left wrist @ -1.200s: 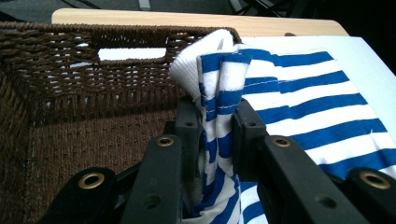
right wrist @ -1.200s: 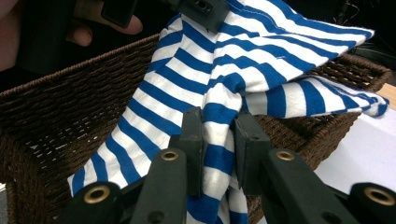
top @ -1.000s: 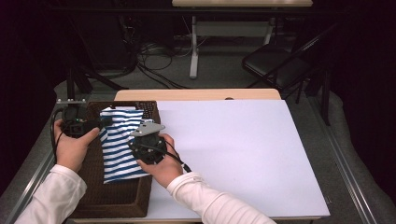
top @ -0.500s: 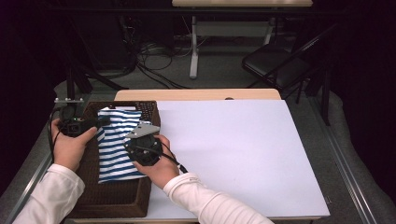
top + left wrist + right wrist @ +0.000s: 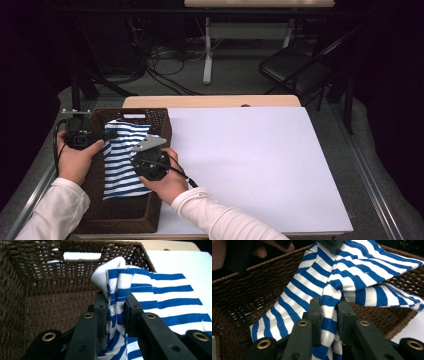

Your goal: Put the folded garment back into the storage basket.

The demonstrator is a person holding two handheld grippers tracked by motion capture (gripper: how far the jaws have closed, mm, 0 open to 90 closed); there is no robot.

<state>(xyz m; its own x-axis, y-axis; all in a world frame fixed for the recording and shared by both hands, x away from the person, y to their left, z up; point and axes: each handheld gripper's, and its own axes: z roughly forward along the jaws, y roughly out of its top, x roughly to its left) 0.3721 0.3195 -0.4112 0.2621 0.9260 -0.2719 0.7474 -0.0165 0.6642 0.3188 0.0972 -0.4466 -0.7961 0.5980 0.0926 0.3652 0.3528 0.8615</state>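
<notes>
Blue-and-white striped cloth (image 5: 121, 160) hanging over brown wicker basket (image 5: 125, 217) at left side of white table (image 5: 260, 165), one edge draping across basket's right rim. You're pinching cloth with both tongs. Left gripper (image 5: 115, 308) clamping bunched far corner of cloth, jaws closed tight on fabric. Right gripper (image 5: 329, 312) clamping fold nearer you, jaws pressing on cloth too. You're holding left gripper (image 5: 111, 134) at basket's far-left corner, right gripper (image 5: 145, 152) just right of it, above cloth.

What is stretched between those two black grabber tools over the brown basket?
In the high view, the striped cloth spans from the left gripper to the right gripper, above the basket.
</notes>
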